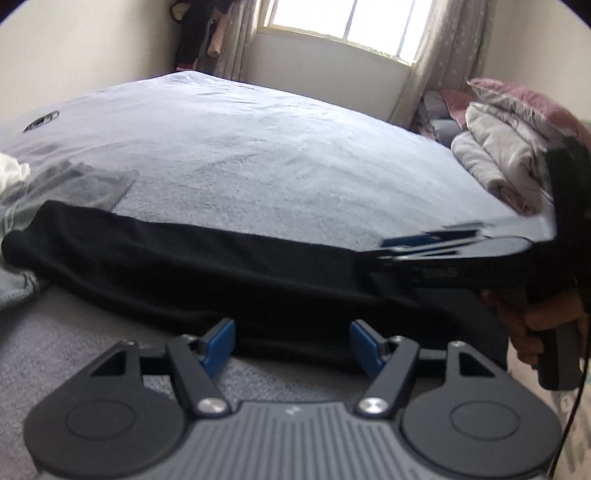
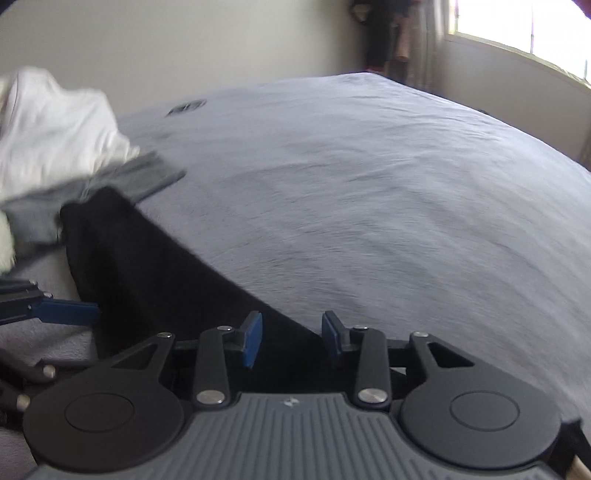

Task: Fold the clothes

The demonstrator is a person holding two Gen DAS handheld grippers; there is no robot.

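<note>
Where the black garment (image 1: 192,269) lies stretched in a long dark band across the near part of the bed (image 1: 277,147), both grippers sit at its near edge. The left gripper (image 1: 293,345) has its blue pads set wide apart with the cloth's edge lying just ahead of them; the pads do not press on it, and nothing is held. In the right wrist view the right gripper (image 2: 291,338) has its pads partly apart, the garment's dark edge running between them, yet a gap shows on either side, so it has no hold either. From the left wrist view this right gripper appears blurred at the right side, its fingers reaching over the end of the garment, with a hand (image 1: 535,325) around the handle. At the far left end of the black garment, a grey cloth (image 1: 85,184) and a white cloth (image 2: 55,129) lie just beside it, the grey one touching it. A heap of folded bedding (image 1: 506,147) sits at the bed's far right, below a bright window (image 1: 351,22).
</note>
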